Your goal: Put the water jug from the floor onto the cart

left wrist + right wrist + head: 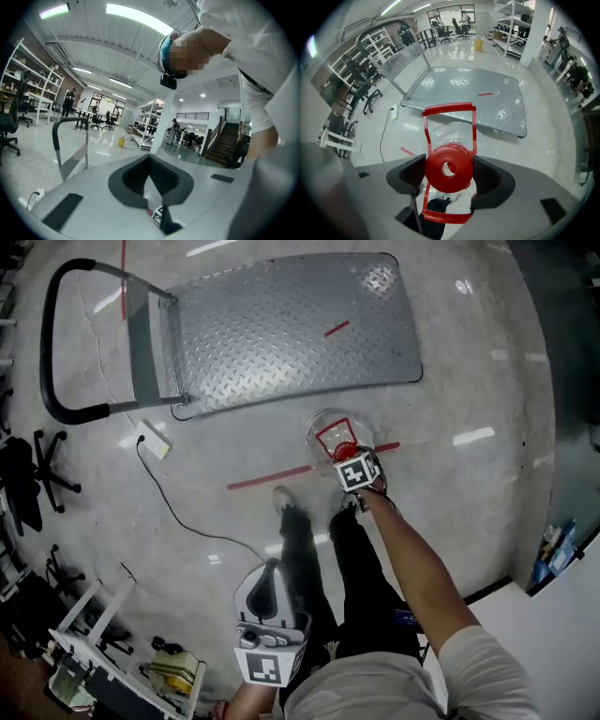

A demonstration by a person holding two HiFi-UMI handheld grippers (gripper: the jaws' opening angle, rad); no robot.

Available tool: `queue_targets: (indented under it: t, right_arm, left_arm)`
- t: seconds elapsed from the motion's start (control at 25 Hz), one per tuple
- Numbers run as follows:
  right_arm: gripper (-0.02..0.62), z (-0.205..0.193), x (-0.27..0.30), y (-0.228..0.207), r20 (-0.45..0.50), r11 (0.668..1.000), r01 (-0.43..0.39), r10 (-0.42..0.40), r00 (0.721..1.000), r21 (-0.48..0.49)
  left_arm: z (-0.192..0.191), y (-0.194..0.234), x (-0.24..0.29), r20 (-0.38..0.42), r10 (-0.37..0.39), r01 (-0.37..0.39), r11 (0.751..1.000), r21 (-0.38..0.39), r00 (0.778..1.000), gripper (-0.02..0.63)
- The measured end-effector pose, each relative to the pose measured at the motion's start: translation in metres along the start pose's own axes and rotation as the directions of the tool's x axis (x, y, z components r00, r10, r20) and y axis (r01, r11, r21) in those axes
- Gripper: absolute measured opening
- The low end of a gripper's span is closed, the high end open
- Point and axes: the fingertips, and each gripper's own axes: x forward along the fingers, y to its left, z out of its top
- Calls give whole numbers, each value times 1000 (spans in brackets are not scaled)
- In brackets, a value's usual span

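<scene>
The clear water jug (330, 430) stands upright on the floor just in front of the cart's near edge. Its red cap (449, 168) and red carry handle (449, 108) face up. My right gripper (346, 455) points steeply down over the jug's top; its jaws stand wide with the cap between them, and the right gripper (449, 174) shows no clear squeeze. The cart (281, 324) has a bare diamond-plate deck and a black push handle (56, 343) at its left end. My left gripper (272, 570) hangs near my legs with its jaws together and nothing in them, and the left gripper (150, 157) points out level across the room.
A red tape line (272, 476) runs across the floor by my feet. A white power strip with a black cable (155, 442) lies left of the cart. Office chairs (37, 474) and a white rack (94, 634) stand along the left side.
</scene>
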Motion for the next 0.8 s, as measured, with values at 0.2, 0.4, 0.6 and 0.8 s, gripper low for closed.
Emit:
queue_targets:
  t: [0.2,0.4,0.6,0.8]
  right_arm:
    - [305,0,10,1,-11,1000,8,-8,1000,-7]
    - [304,-8,-4,3,-28,998,12,-14,1000,-60]
    - [304,4,-52,4,-13,997,-3,2,1000,-82]
    - [304,13,-133,3,10,997,-34,35,999,-68]
  left_arm:
    - [-8,7,-5,-1,9,-9,1000,-7,1000,3]
    - [0,-2,-7,11,0,0,1000,1,1000,3]
    - [16,-8,-5,45,6,-7,1000,4,999,3]
    - [47,-27,-7,77,38,-38,999,0,996,3]
